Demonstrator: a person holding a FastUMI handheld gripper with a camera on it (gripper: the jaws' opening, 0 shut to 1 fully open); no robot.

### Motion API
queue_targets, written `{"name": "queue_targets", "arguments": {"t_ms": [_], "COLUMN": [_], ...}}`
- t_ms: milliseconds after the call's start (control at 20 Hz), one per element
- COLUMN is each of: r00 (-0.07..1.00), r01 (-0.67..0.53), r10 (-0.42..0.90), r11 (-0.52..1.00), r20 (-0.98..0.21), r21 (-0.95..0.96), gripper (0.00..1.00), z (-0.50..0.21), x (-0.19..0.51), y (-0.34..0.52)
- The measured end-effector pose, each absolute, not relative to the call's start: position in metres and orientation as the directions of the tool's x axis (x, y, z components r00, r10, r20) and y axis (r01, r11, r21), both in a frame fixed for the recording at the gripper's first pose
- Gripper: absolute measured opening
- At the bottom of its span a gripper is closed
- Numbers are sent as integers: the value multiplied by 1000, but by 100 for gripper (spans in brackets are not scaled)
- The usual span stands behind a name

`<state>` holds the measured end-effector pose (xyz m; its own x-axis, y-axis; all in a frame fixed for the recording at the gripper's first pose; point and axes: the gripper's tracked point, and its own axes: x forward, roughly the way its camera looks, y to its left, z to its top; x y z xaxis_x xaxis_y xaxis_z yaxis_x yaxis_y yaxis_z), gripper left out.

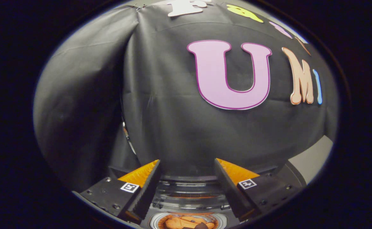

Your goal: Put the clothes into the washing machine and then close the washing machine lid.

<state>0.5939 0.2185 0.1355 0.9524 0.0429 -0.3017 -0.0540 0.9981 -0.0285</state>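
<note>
Gripper view: the tool stands wide open and empty, aimed at the booth wall. The washing machine lies below and between the fingers, its clear lid raised just ahead. Orange clothes sit in the round drum opening beneath the fingers. The lid appears not yet closed.

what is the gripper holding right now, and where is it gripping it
Nothing is held. The gripper is open, its fingers apart with only air between them, above the washing machine.
</note>
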Motion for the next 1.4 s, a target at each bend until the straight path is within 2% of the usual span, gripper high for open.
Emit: {"name": "queue_targets", "arguments": {"t_ms": [300,550,1400], "r00": [914,899,884], "r01": [4,-5,-22], "r10": [-27,-5,12], "r11": [998,1000,1000], "r20": [-404,-437,-466], "r21": [-59,-22,-16], "gripper": [97,96,97], "z": [101,96,96], "x": [607,608,613], "y": [213,214,206]}}
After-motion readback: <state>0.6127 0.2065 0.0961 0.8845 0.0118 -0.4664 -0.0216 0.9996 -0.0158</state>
